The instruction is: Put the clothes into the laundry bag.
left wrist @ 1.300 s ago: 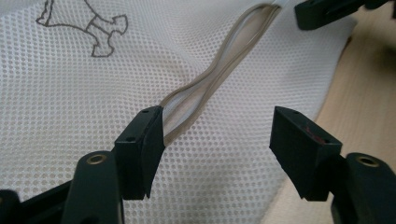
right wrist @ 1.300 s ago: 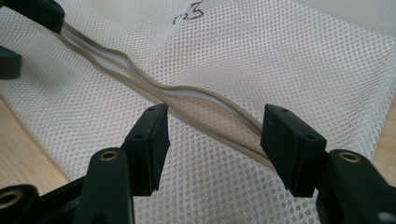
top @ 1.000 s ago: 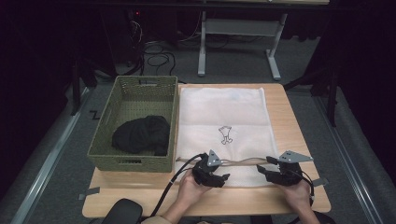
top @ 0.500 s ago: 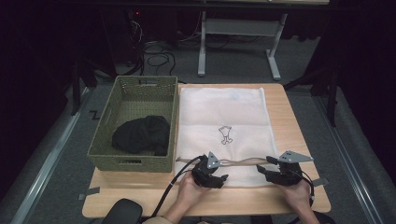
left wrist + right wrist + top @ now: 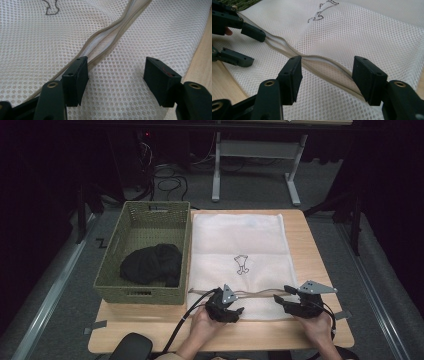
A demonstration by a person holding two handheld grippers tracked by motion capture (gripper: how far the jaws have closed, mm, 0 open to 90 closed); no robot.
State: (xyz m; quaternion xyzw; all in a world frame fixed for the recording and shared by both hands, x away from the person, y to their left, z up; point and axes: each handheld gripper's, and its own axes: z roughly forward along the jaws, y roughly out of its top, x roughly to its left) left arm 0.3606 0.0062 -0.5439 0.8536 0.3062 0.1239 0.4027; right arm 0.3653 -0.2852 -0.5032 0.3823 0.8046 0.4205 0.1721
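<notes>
Here we see a white mesh bag [image 5: 240, 255] lying flat on the wooden surface [image 5: 310, 255], right of a green woven basket [image 5: 150, 222] that touches its left edge. A black cloth [image 5: 152, 265] sits bunched in the basket's near part. The bag carries a small dark outline print [image 5: 242, 265] near its middle, and a beige zipper [image 5: 260, 294] runs across its near end, partly gaping.

We find both tongs at that near end, each held in a hand. The left tongs [image 5: 235, 311] sit at the bag's near left corner, the right tongs [image 5: 287, 295] near the right end of the zipper. In the left gripper view the left tongs [image 5: 122, 75] stand apart over the mesh, one jaw just touching the zipper [image 5: 112, 28], nothing clamped. In the right gripper view the right tongs [image 5: 327, 75] are likewise spread, straddling the zipper [image 5: 322, 61] without closing on it; farther off at the upper left the left tongs [image 5: 244, 47] show, also spread, one jaw above the zipper and one below.
</notes>
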